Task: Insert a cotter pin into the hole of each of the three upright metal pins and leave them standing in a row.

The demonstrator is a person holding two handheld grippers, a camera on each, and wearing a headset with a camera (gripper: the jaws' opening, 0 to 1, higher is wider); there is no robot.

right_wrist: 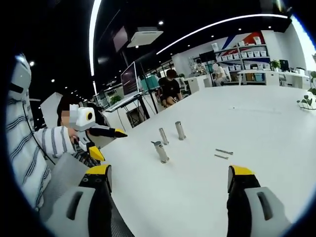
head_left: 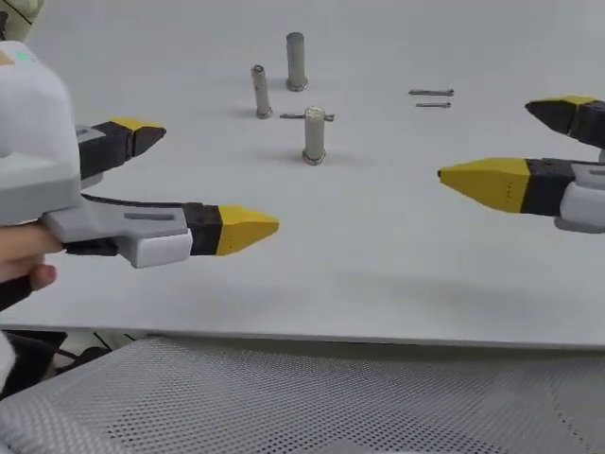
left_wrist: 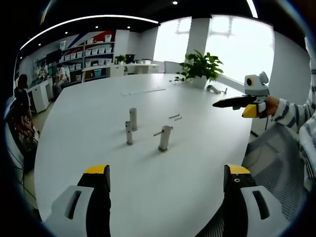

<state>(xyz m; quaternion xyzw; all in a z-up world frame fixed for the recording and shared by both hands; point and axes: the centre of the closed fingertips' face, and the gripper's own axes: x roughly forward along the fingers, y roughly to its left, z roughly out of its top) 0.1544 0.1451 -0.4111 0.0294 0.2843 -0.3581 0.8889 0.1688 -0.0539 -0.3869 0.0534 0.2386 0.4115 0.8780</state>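
The white desk (head_left: 378, 274) stood in an open office, with shelves (left_wrist: 96, 59) and a potted plant (left_wrist: 200, 65) behind it. Near its middle three grey metal pins (head_left: 261, 92) stood upright in a loose triangle, apart from one another. The nearest pin (head_left: 315, 135) carried a cotter pin (head_left: 295, 116) through the hole by its top, sticking out sideways. Two loose cotter pins (head_left: 431, 93) lay flat to the right. We held the left gripper (head_left: 217, 180) and the right gripper (head_left: 486, 141) over the desk on either side, well apart from the pins, each with its yellow-tipped fingers (head_left: 241, 230) spread and grasping nothing.
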